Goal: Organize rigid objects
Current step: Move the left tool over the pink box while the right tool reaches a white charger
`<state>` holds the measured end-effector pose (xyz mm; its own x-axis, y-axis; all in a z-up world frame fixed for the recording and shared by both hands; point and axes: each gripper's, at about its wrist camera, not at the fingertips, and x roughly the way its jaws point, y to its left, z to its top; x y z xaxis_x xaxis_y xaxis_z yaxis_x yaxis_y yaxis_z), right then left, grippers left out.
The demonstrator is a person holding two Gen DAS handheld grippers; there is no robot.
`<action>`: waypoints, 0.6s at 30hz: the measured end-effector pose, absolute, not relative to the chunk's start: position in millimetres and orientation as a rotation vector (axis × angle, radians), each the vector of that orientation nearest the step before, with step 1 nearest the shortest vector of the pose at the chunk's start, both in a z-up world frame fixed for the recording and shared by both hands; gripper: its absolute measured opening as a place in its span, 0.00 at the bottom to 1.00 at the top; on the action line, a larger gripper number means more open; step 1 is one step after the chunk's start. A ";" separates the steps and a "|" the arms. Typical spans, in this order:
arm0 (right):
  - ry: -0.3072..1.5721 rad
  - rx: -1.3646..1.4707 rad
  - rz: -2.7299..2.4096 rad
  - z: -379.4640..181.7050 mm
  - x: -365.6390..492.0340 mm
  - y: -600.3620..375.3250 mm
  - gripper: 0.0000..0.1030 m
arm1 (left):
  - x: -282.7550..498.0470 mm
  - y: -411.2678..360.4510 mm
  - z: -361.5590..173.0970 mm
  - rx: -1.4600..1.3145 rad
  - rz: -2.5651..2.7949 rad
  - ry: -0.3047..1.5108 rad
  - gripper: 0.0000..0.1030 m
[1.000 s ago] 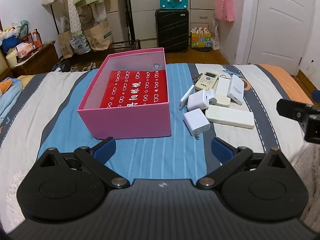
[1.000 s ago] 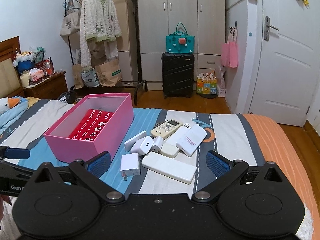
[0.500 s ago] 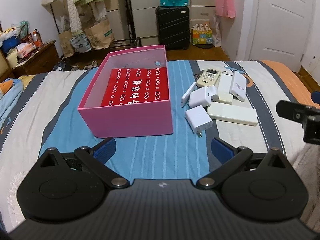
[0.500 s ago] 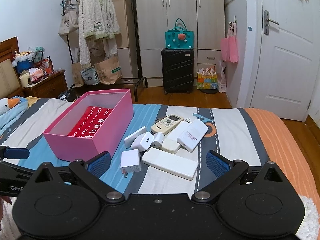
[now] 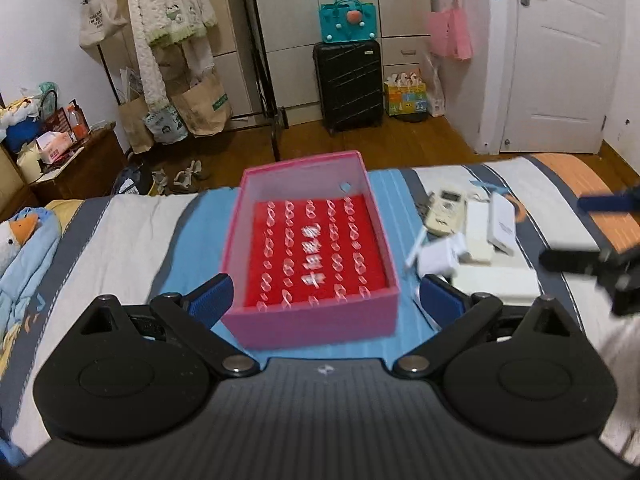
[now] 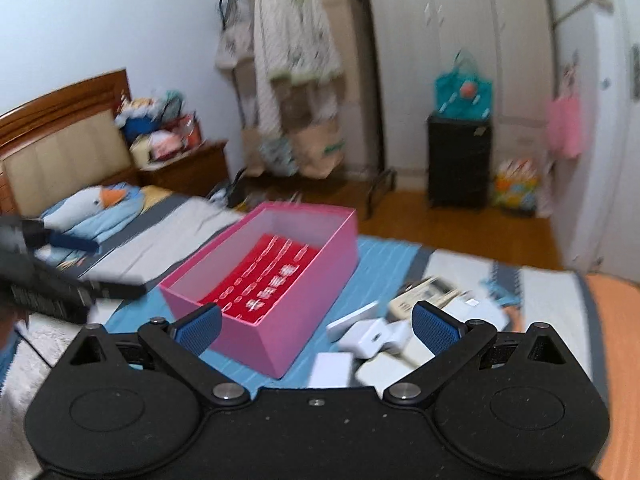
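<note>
Pink box [image 5: 312, 322], red patterned lining [image 5: 316, 252]

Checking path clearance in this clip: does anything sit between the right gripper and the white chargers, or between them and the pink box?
Nothing visible does. The right gripper, open and empty, hangs just above the white chargers. The pink box lies right beside them on the bed, open-topped, holding only its red liner.

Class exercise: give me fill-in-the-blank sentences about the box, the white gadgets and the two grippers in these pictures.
1. The box has ____ outer walls.
2. Its floor is covered by a ____ sheet.
3. The white gadgets lie on the bed, ____ the box.
4. Both the left gripper and right gripper are ____.

Missing words: pink; red; outside; open
</note>
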<state>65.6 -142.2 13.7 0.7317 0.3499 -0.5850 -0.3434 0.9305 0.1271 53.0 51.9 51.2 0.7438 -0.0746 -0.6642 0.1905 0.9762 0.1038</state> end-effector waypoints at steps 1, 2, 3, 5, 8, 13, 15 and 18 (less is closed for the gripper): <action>0.674 0.012 0.380 10.0 76.5 -139.9 0.98 | 64.8 55.9 54.4 0.172 -0.150 0.729 0.98; 0.709 0.006 0.380 4.6 89.5 -134.9 0.97 | 77.4 59.3 56.3 0.169 -0.147 0.742 0.98; 0.740 0.003 0.386 -1.8 99.6 -131.0 0.96 | 91.4 62.7 57.3 0.162 -0.140 0.763 0.98; 0.808 0.013 0.410 -15.9 117.1 -126.0 0.94 | 118.4 72.2 57.8 0.116 -0.086 0.790 0.96; 0.957 0.065 0.469 -48.4 137.2 -119.5 0.90 | 144.8 79.2 64.4 0.135 -0.008 0.760 0.96; 1.028 0.089 0.451 -81.6 155.3 -113.9 0.87 | 198.9 96.5 57.8 0.060 -0.108 0.841 0.96; 1.024 0.122 0.448 -88.6 162.6 -114.0 0.85 | 215.9 97.9 40.2 0.074 -0.114 0.875 0.96; 1.037 0.119 0.435 -101.8 173.6 -114.1 0.80 | 238.6 98.2 7.3 0.079 -0.101 0.913 0.96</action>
<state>173.6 -114.1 -101.8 0.4327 0.4036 -0.8062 -0.2924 0.9087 0.2980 238.6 98.2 7.3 0.6074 -0.0534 -0.7926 0.1204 0.9924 0.0254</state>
